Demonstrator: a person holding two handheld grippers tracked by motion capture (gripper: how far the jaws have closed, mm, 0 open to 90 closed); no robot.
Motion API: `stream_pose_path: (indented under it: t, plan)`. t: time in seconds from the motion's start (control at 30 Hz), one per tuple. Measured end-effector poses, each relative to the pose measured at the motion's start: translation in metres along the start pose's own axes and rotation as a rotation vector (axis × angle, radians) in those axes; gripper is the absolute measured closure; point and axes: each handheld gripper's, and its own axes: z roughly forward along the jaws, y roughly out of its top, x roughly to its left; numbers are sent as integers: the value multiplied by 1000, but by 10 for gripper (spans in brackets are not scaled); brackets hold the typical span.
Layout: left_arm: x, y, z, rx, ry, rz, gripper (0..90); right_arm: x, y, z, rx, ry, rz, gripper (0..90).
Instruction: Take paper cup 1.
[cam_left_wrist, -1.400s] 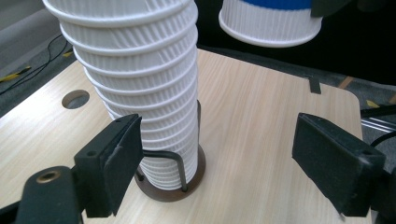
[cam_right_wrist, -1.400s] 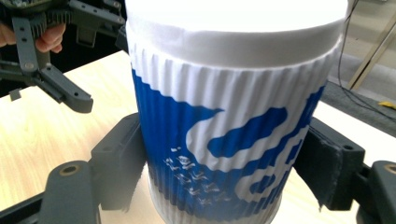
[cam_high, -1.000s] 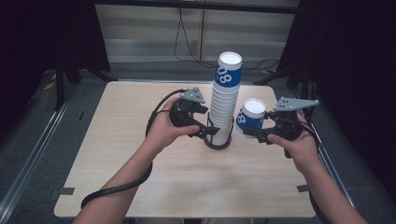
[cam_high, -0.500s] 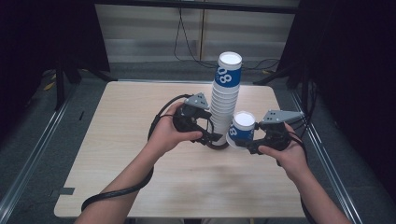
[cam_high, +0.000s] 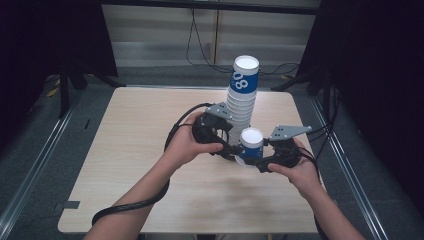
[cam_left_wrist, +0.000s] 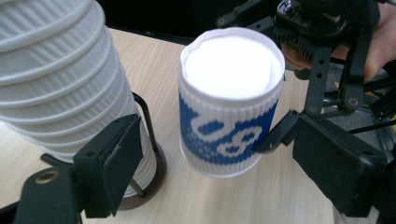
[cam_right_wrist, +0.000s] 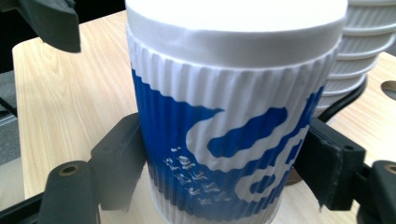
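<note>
Blue-and-white ribbed paper cup (cam_high: 251, 145) stands upside down at the frame's centre right, long axis near vertical, pinched by the right tool (cam_high: 252, 161). Beside it rises the tilted cup stack (cam_high: 241, 100); the left tool (cam_high: 231, 150) gapes wide beside its base.

"8" on top stacked cup (cam_high: 244, 80)

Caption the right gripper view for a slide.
Right tongs clamp an upside-down blue-and-white ribbed cup beside the cup stack.

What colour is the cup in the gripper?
Blue and white cup, ribbed, clearest in the right gripper view.
</note>
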Motion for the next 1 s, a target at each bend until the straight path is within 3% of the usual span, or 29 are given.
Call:
stream_pose_path:
  t: [0.3, 0.63, 1.0]
  plan:
    - [-1, 0, 6, 12, -15, 2, 158, 4, -2, 7, 12, 22, -8, 228]
    - [0, -1, 12, 95, -27, 7, 158, 9, -4, 17, 31, 49, -22, 228]
    - [0, -1, 15, 121, -32, 5, 158, 10, -3, 21, 50, 57, -38, 228]
